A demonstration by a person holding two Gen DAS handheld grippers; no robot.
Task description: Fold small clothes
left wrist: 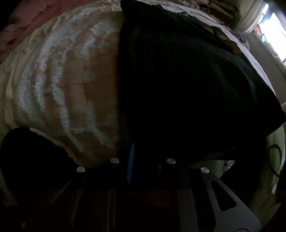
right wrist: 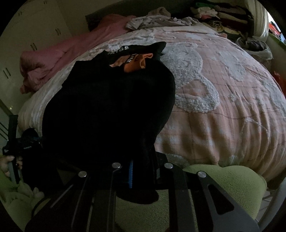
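Observation:
A black garment (right wrist: 110,107) with an orange inner patch (right wrist: 135,62) and white lettering lies on a pink bedspread (right wrist: 223,107) with fluffy white shapes. In the left wrist view the same black garment (left wrist: 187,89) fills the middle and right. My left gripper (left wrist: 141,160) is shut on the garment's near edge; a blue pad (left wrist: 131,160) shows between the fingers. My right gripper (right wrist: 141,171) is shut on the garment's near edge as well, with cloth hanging down between the fingers. The left gripper also shows in the right wrist view (right wrist: 19,148) at the far left, held by a hand.
A pink duvet (right wrist: 59,58) is bunched at the bed's far left. Piles of clothes (right wrist: 219,16) sit at the far right, a grey garment (right wrist: 157,22) at the head. A green fleece blanket (right wrist: 232,183) lies at the near edge. Cupboards (right wrist: 35,32) stand at left.

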